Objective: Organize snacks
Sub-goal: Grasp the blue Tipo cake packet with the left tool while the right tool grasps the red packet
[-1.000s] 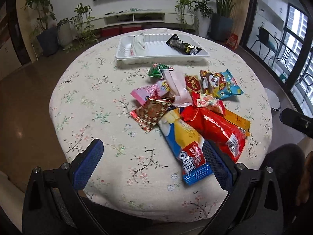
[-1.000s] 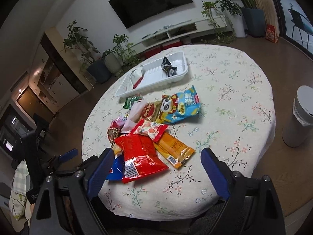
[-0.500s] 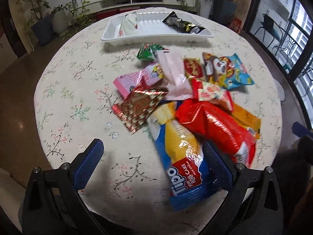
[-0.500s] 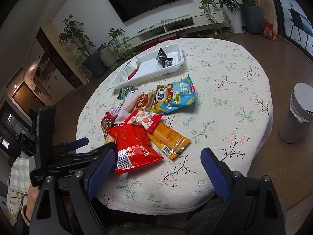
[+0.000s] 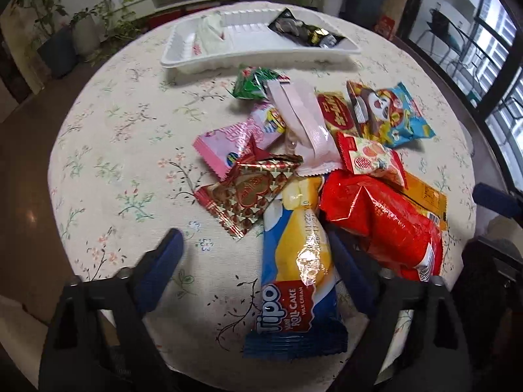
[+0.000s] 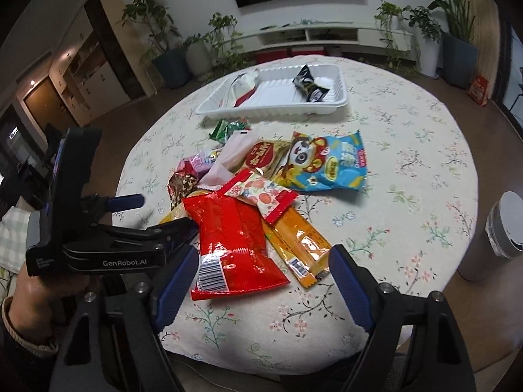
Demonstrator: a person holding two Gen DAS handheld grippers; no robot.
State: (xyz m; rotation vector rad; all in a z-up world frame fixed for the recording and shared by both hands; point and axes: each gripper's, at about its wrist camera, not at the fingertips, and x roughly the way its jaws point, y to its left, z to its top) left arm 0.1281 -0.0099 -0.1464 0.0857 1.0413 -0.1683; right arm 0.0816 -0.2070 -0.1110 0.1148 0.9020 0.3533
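Observation:
A pile of snack packs lies in the middle of the round table. My left gripper (image 5: 258, 271) hangs low over a blue and yellow roll cake pack (image 5: 294, 261), its jaws closing around it. The right pad sits by the pack's edge and the left pad stands well apart from it. My right gripper (image 6: 263, 287) straddles the near end of a red bag (image 6: 235, 241), jaws closing, pads apart from it. A white tray (image 5: 261, 54) at the far side holds a black packet (image 5: 304, 29) and a pale packet (image 5: 209, 32).
Around the two packs lie a red-gold heart pack (image 5: 248, 196), a pink pack (image 5: 235, 140), a blue panda pack (image 6: 323, 163) and an orange pack (image 6: 300, 245). A white bin (image 6: 503, 228) stands off the table's right edge. Potted plants line the far wall.
The left gripper came forward and down over the pile, and its jaws narrowed around the roll cake pack. The right gripper drew nearer the red bag, rolled, and narrowed a little.

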